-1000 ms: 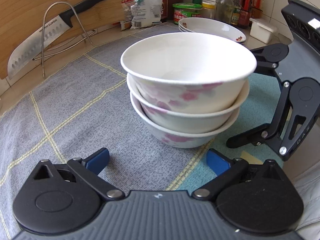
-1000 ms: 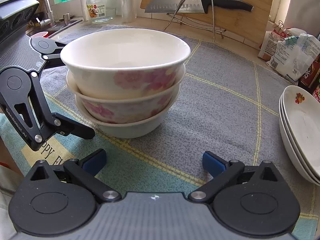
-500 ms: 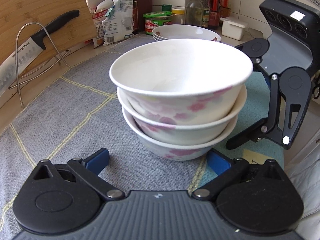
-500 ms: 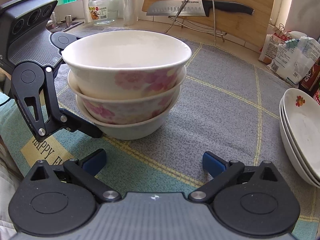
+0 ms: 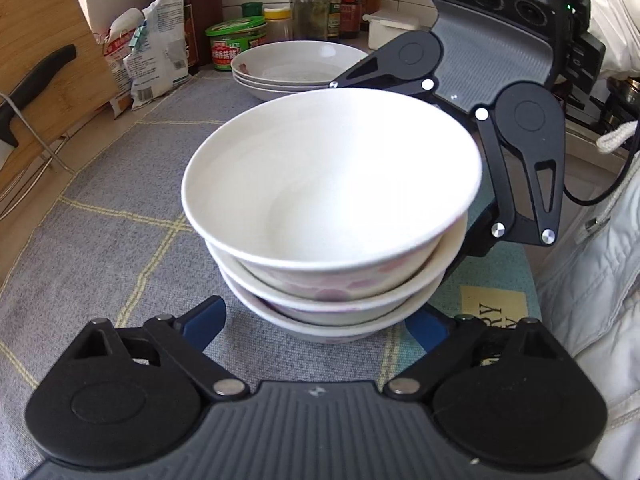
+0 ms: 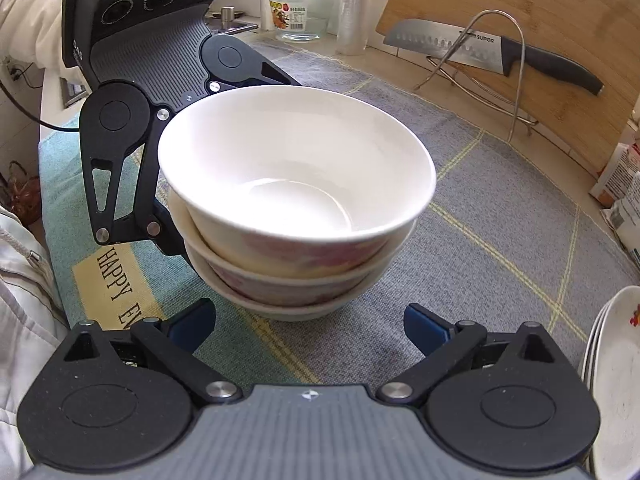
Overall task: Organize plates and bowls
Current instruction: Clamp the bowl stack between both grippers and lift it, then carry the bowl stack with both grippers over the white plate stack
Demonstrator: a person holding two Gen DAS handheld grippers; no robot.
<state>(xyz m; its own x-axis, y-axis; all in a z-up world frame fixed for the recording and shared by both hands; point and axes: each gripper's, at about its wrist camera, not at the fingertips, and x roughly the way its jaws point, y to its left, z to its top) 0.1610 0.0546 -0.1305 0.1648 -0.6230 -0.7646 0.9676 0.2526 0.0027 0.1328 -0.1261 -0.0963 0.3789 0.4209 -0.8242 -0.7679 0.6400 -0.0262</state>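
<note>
Bowls (image 5: pixel 332 208) stacked three high on a grey checked mat (image 5: pixel 120 216), framed between two hand-held grippers.

Nested white with pink flowers, standing upright just ahead of the left gripper (image 5: pixel 320 326), its blue fingertips (image 5: pixel 204 320) wide apart either side of the bottom bowl's foot and closing in, no contact visible. Facing it from the far side of the stack, the right gripper (image 6: pixel 308 326), likewise spread and narrowing, blue pads (image 6: pixel 428 328) short of the lowest bowl, nothing pinched. Beyond the stack from the left gripper, towards the jars: plates (image 5: pixel 298 66) piled three deep; same pile at the right gripper's right edge. Beyond the right gripper, a knife (image 6: pixel 492 54) on a wire rack against a cutting board (image 6: pixel 532 28).
</note>
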